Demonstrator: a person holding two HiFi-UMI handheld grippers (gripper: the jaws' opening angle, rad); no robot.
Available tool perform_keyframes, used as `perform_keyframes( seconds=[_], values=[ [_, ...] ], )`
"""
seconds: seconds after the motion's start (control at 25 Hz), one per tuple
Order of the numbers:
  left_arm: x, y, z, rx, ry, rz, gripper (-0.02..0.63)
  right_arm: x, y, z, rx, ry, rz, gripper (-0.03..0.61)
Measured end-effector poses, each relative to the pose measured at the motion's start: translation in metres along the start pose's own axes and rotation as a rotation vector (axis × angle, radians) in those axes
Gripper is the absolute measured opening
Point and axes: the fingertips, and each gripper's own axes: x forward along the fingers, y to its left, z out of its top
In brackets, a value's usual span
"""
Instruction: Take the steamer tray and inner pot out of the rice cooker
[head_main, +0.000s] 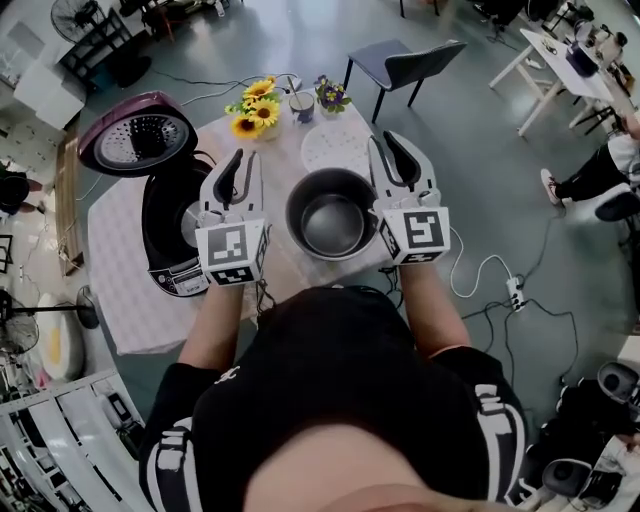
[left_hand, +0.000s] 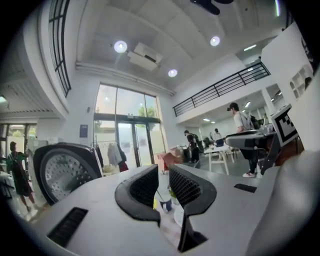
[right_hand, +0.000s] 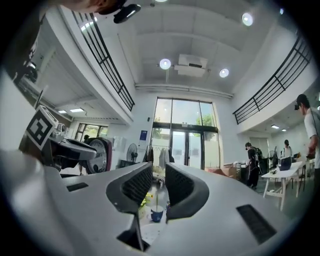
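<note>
The inner pot stands on the tabletop between the left tool and right tool. Both tools have their jaws slightly parted and hold nothing. The white steamer tray lies just beyond the pot. The rice cooker, left of the left tool, looks emptied, so the task seems done.

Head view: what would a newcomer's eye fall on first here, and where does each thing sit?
The shiny inner pot stands empty in the middle of the table, flanked by the left gripper and right gripper, each with nothing between its jaws. To its left the black rice cooker gapes open, lid raised, and sunflowers brighten the far edge.
</note>
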Motion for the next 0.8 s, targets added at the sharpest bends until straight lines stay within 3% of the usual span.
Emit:
perform_keyframes(
  seconds=[0.16, 0.44, 0.8],
  values=[
    [-0.012, 0.008, 0.016, -0.017, -0.046, 0.073, 0.006, 0.004, 0.013, 0.016, 0.042, -0.05, 0.017, 0.0],
    [-0.016, 0.003, 0.0, -0.059, 0.012, 0.091, 0.003, 0.004, 0.026, 0.013, 0.086, -0.046, 0.015, -0.002],
    [-0.018, 0.005, -0.005, -0.091, 0.019, 0.104, 0.005, 0.006, 0.036, 0.0, 0.106, -0.002, 0.072, -0.002]
  ],
)
